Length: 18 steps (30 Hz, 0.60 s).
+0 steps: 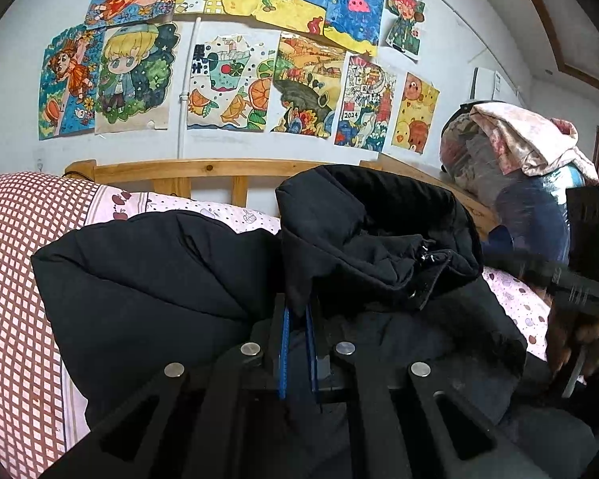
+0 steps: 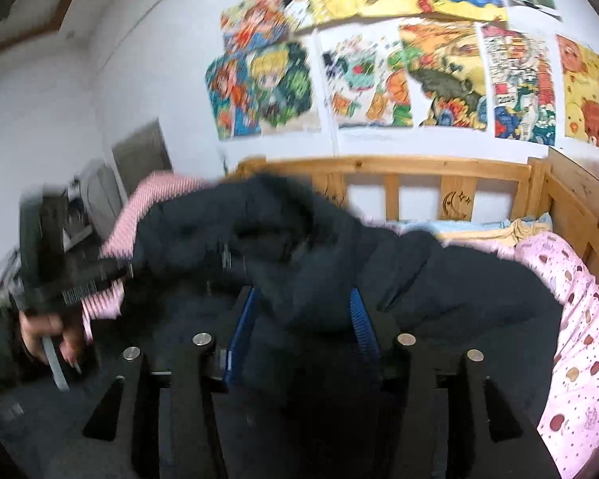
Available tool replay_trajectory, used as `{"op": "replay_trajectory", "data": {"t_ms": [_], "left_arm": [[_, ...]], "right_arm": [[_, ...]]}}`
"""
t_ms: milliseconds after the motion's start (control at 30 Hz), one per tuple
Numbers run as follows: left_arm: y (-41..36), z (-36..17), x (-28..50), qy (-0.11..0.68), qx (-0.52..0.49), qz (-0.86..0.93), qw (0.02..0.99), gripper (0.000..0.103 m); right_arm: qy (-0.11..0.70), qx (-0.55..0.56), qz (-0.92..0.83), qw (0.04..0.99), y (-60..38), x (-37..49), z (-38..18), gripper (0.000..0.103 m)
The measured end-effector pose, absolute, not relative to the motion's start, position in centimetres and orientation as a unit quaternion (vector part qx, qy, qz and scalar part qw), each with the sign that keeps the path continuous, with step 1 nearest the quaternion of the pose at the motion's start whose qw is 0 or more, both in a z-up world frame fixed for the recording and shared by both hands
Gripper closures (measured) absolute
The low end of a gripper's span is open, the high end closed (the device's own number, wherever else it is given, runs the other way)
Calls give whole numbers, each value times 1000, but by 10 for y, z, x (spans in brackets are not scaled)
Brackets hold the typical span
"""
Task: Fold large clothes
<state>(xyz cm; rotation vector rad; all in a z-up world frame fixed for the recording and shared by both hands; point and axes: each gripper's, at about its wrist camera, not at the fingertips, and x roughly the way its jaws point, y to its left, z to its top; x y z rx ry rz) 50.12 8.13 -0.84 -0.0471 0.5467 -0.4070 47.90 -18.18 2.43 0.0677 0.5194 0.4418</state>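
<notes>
Left wrist view: the left gripper pinches a fold of the black padded coat, blue fingers nearly together; the coat lies heaped on the bed. At 2 o'clock a wall drawing reads "2024".

Right wrist view, blurred: the right gripper has fingers spread, coat bulging between them. The left gripper sits at 9 o'clock.

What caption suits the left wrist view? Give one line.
Left claw shut on a black padded coat lying on the wooden bed, below children's drawings.
</notes>
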Motion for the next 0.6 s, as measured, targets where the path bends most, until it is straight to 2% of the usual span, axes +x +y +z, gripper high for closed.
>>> {"op": "replay_trajectory", "data": {"t_ms": [100, 267, 300, 333, 433, 600], "left_arm": [[78, -8, 501, 268, -17, -198, 943, 96], [77, -7, 503, 274, -13, -194, 942, 96], [77, -7, 503, 275, -11, -194, 942, 96], [76, -7, 504, 276, -11, -194, 941, 96], [77, -11, 508, 288, -10, -190, 939, 96], [83, -26, 517, 327, -23, -184, 926, 96]], "right_arm": [[251, 60, 199, 945, -191, 501, 40, 55], [309, 73, 203, 926, -185, 542, 34, 56], [313, 72, 208, 924, -183, 542, 30, 68], [319, 67, 212, 921, -182, 541, 27, 88], [304, 32, 178, 935, -185, 529, 22, 95], [324, 68, 149, 932, -220, 520, -6, 97]]}}
